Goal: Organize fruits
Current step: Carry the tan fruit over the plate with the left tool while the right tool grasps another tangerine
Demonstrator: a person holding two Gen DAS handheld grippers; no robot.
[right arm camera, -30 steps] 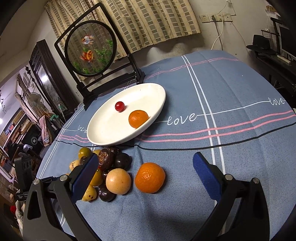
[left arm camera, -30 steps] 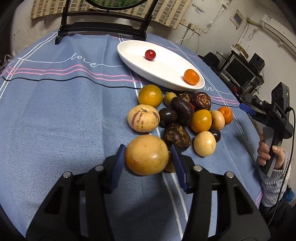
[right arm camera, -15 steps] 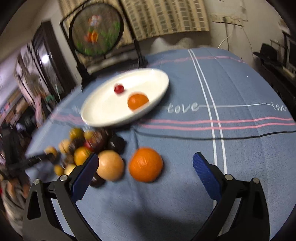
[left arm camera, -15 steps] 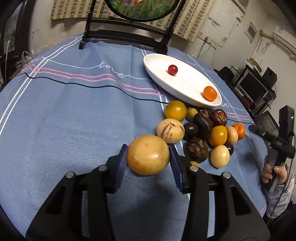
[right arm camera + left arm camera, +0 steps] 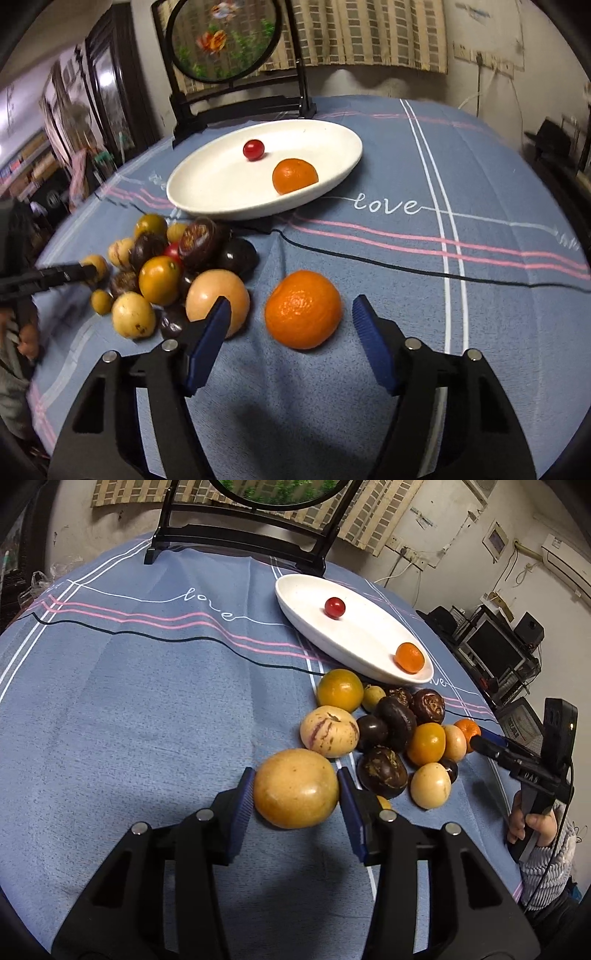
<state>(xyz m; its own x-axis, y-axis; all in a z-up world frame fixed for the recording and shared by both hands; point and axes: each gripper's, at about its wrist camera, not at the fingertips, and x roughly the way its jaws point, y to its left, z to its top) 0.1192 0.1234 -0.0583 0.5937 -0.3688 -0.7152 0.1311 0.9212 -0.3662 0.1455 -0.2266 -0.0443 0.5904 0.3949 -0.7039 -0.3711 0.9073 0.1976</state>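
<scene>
Since the earlier frame the right gripper (image 5: pixel 291 325) has been narrowed around the orange (image 5: pixel 303 309); its jaws are closing, pads not yet touching. The yellow fruit (image 5: pixel 295 788) is clamped in the left gripper (image 5: pixel 295 805), beside the pile (image 5: pixel 391 731). Squeezing should be centred and gentle before transfer to the white dish (image 5: pixel 221 184); whether the yellow fruit is lifted off the cloth cannot be made out.

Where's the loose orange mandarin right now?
In the right wrist view, the round orange mandarin sits on the blue tablecloth between the closing right tongs, untouched.

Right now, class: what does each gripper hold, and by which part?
Left gripper grips the yellow fruit by its sides. Right gripper is closing around the orange, not yet touching.
</scene>
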